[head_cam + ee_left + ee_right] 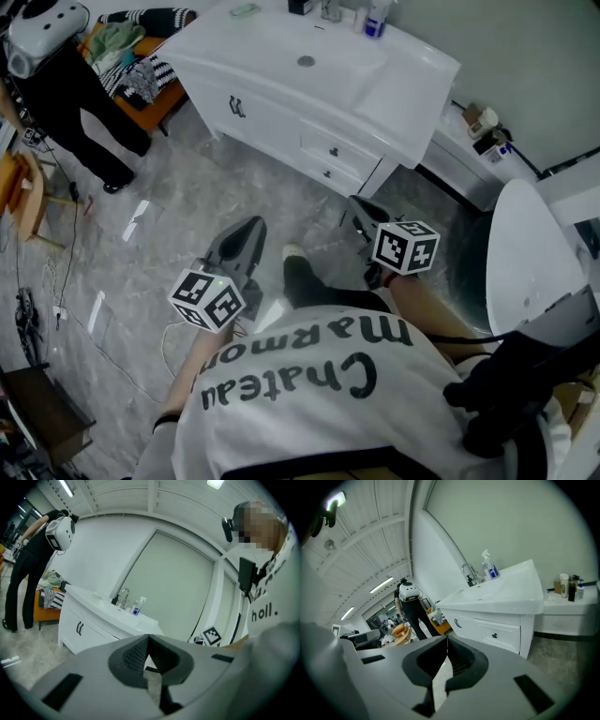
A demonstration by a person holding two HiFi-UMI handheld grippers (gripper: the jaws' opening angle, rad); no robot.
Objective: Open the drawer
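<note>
The drawer (335,150) sat shut in the front of the white vanity (272,112), right of the cabinet door, with a second drawer just below it. Both grippers hung over the floor, well apart from it. The left gripper (247,229) had its jaws closed tip to tip on nothing, and so did the right gripper (360,206). The person's shirt (319,403) read "Chateau Marmon" as far as it showed. In the left gripper view a white shirt at the right edge read "holl." The print on the blue-labelled bottle (377,19) by the tap was too small to read.
</note>
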